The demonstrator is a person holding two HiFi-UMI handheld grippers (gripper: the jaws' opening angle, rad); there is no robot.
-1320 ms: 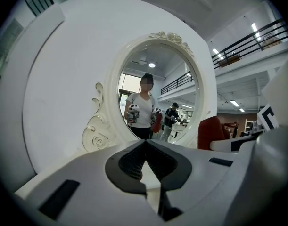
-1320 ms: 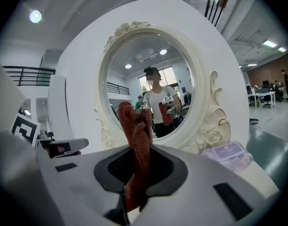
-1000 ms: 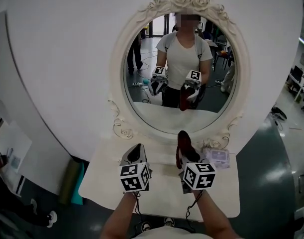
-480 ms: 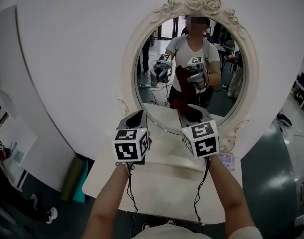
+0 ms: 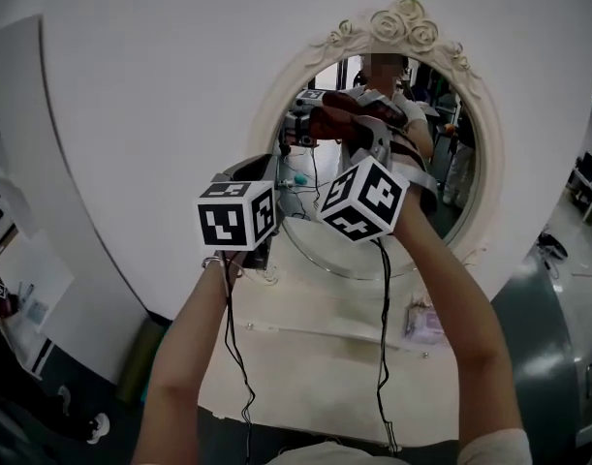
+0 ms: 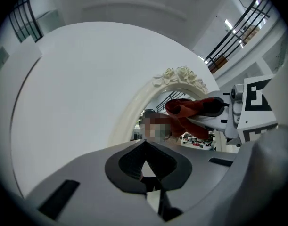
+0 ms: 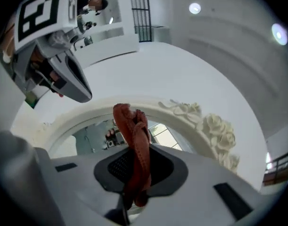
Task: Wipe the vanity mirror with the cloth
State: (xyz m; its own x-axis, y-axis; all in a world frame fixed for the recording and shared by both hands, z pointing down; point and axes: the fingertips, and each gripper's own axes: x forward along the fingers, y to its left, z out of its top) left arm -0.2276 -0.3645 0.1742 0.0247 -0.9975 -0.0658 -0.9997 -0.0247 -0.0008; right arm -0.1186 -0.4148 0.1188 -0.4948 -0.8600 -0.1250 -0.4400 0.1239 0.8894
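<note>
Right fingers (image 7: 114, 167): clamped on a dark red cloth (image 7: 134, 135), bunched into a rope-like fold that stands out past the tips. Probably gripped this way to present a soft wad forward.
Right gripper (image 7: 136, 171): raised and aimed at the upper part of the vanity mirror (image 7: 94, 135). Cloth near or at the glass; contact not certain.
Left fingers (image 6: 127, 166): together, nothing between.
Left gripper (image 6: 146, 166): held up beside the right one, idle, apparently kept off the wiping path.
Carved rose crest (image 5: 404, 22): tops the white oval frame, upright behind the white tabletop (image 5: 315, 356).
Step judged: wiping about to start, upper glass first.
</note>
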